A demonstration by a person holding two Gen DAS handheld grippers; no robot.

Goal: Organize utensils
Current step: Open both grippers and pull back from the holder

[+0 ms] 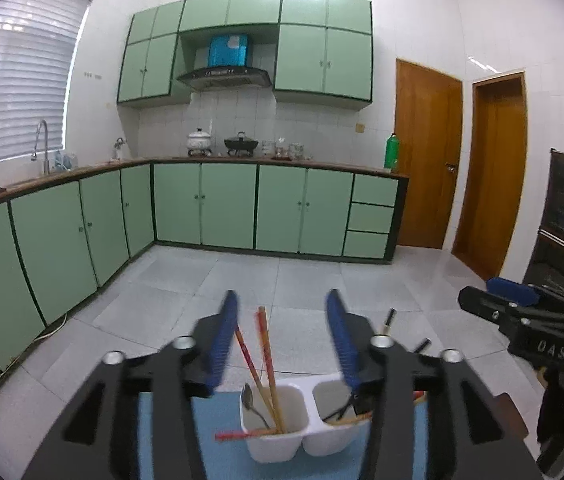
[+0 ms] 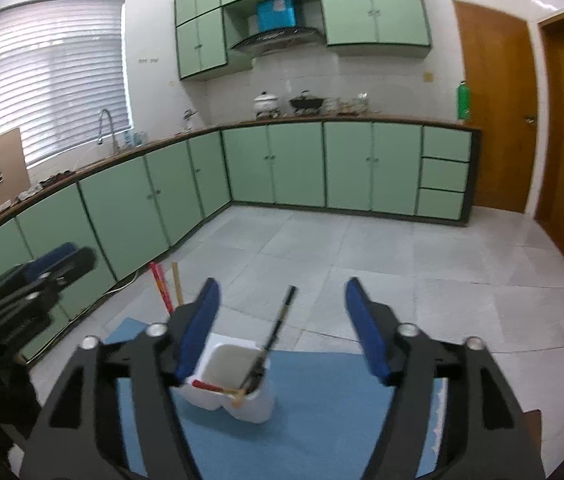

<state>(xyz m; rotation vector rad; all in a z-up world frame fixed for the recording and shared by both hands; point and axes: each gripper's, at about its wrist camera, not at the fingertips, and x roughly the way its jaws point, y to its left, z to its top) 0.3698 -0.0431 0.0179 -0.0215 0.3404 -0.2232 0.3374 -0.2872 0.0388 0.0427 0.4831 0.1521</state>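
Green kitchen cabinets (image 1: 205, 204) line the walls beyond our blue mat (image 2: 322, 420). On the mat stands a white two-compartment holder (image 1: 282, 440). Our left gripper (image 1: 282, 336) hangs over it, jaws apart and empty, red chopsticks (image 1: 265, 356) rising between them. Our right gripper (image 2: 282, 320) is likewise spread, dark-handled utensils (image 2: 277, 328) leaning between its blue pads (image 2: 366, 332), untouched.

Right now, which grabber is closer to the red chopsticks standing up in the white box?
Left. The left gripper sits right around the red chopsticks; they poke up between its open fingers. The right gripper is off to their right, over the white box's other compartment.
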